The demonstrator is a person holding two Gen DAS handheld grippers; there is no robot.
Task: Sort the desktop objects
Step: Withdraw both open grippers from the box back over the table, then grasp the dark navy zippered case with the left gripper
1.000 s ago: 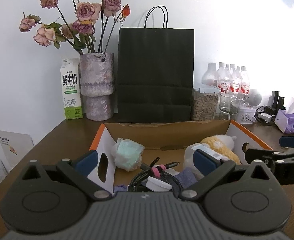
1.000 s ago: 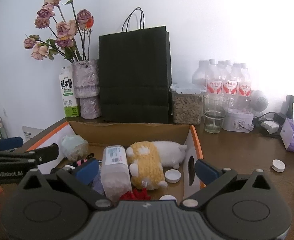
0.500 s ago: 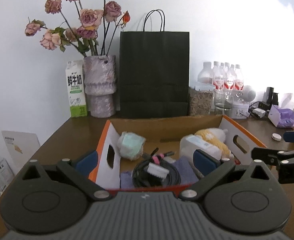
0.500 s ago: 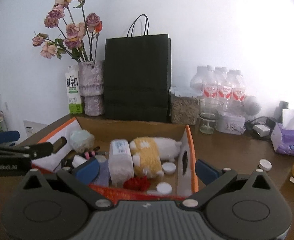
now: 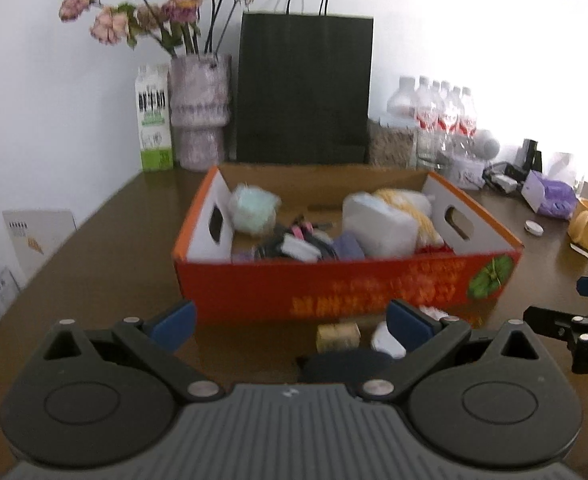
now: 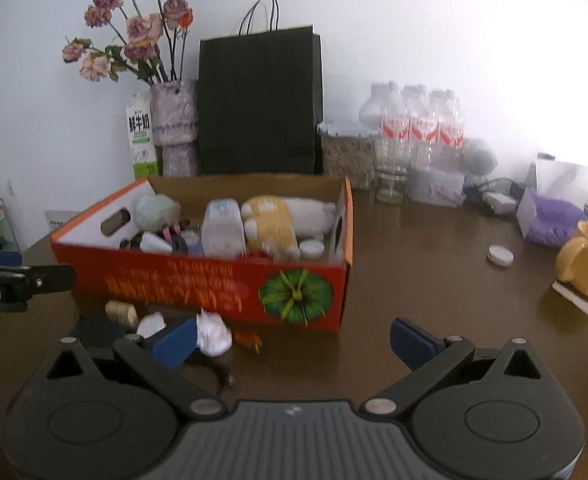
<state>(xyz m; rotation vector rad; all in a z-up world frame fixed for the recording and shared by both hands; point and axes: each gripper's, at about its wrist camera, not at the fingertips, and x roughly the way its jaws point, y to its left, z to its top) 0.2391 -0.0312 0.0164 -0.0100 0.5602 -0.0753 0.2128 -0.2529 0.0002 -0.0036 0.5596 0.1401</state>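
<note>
Both the left gripper [image 5: 290,326] and the right gripper [image 6: 294,340] were held spread wide and empty above the tabletop [image 6: 434,280]. Nearest them, just in front of the box, a crumpled white paper wad [image 6: 213,334], a cork [image 6: 121,312] and a small orange scrap [image 6: 248,338] lay loose. The wad was judged light, soft and best pinched across its bulk; the cork stiff, light and prone to roll. Beyond, the orange cardboard box [image 6: 230,284] was seen filled with a plush toy [image 6: 278,220], cables and a plastic container.
</note>
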